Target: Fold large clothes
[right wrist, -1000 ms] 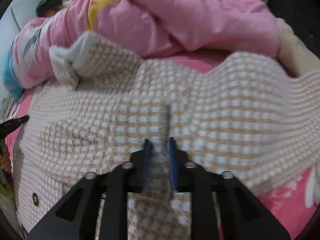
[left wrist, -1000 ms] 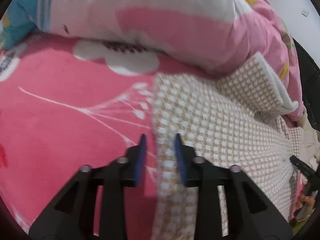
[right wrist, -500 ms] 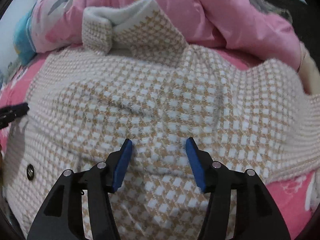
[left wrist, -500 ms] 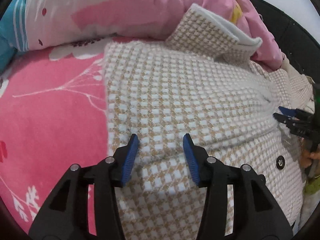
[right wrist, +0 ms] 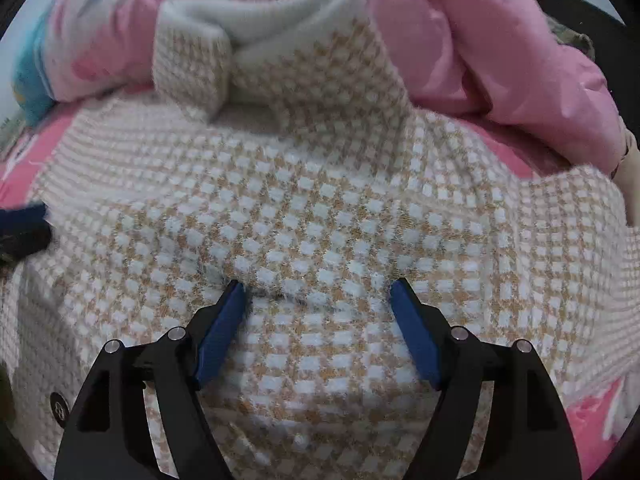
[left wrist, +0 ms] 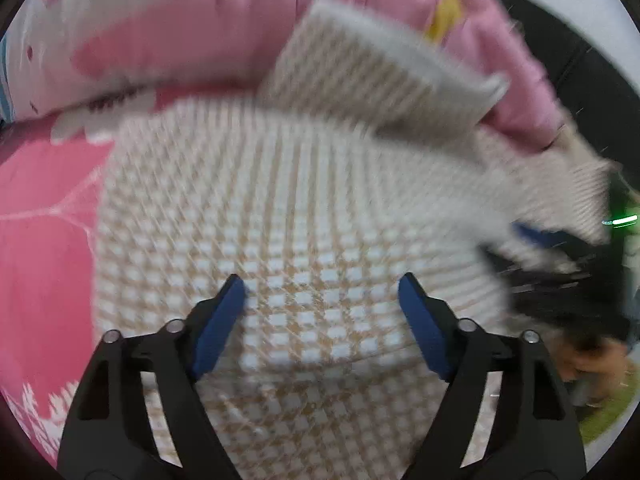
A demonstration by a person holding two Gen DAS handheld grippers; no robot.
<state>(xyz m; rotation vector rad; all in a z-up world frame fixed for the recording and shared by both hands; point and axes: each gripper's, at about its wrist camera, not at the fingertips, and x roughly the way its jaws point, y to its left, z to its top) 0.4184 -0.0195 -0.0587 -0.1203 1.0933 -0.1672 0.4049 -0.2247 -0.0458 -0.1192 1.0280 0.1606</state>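
Item: checked coat [right wrist: 320,216], tan-and-white knit, spread over a pink bedspread [left wrist: 44,240]; collar [right wrist: 256,40] turned up at the far end against a heap of pink bedding [right wrist: 500,52], white lining showing; one dark button [right wrist: 60,410] visible near the left edge in the right wrist view

Left gripper [left wrist: 320,308]: jaws wide apart, holding nothing; hovers over the coat's body near its left edge; view blurred, so contact with the cloth cannot be told

Right gripper [right wrist: 318,312]: jaws wide apart, empty; a small ridge of cloth lies between the fingertips

Judgement: both sit open above flat fabric, probably between grasps, the garment laid out so a fold edge can be picked
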